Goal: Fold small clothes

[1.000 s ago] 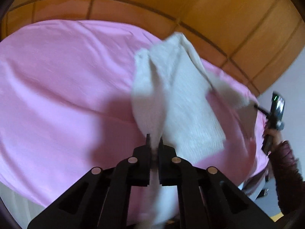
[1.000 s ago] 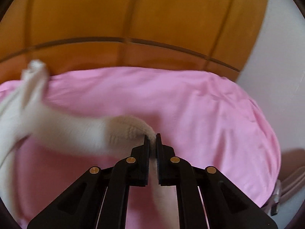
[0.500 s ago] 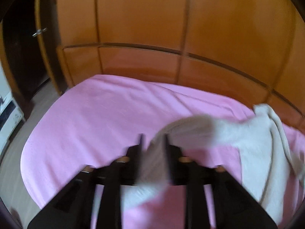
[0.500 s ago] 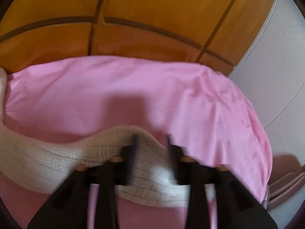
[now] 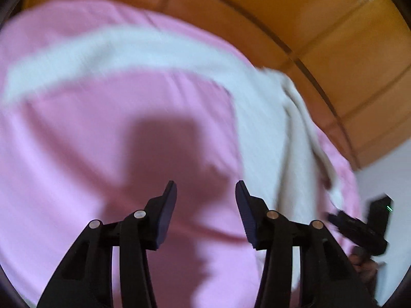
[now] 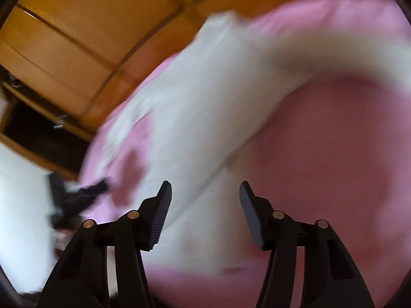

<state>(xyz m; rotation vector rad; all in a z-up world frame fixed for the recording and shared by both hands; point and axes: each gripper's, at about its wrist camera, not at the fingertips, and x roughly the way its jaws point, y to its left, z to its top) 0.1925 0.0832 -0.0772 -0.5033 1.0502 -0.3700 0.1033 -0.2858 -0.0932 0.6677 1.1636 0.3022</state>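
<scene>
A white knitted garment (image 5: pixel 267 133) lies spread in a curve on the pink bed sheet (image 5: pixel 77 141). My left gripper (image 5: pixel 205 187) hovers over bare sheet to the garment's left. Its jaws stand apart and are closing, with nothing between them. In the right wrist view the same garment (image 6: pixel 205 97) lies on the sheet (image 6: pixel 321 141) under my right gripper (image 6: pixel 205 187). Those jaws are apart and closing too, and the pads do not press on the cloth. Both views are blurred. Each gripper shows in the other's view: the right gripper (image 5: pixel 359 228) and the left gripper (image 6: pixel 84 195).
Wooden wardrobe panels (image 5: pixel 321 25) stand just beyond the bed's far edge, and the same panels (image 6: pixel 77 25) fill the upper left of the right wrist view. A white wall (image 5: pixel 390 174) is past the bed's right side. A dark opening (image 6: pixel 38 133) shows at left.
Both grippers were shut on the white garment and have let it go. The garment now lies on the sheet. Both views have swung and dropped lower over the bed.
</scene>
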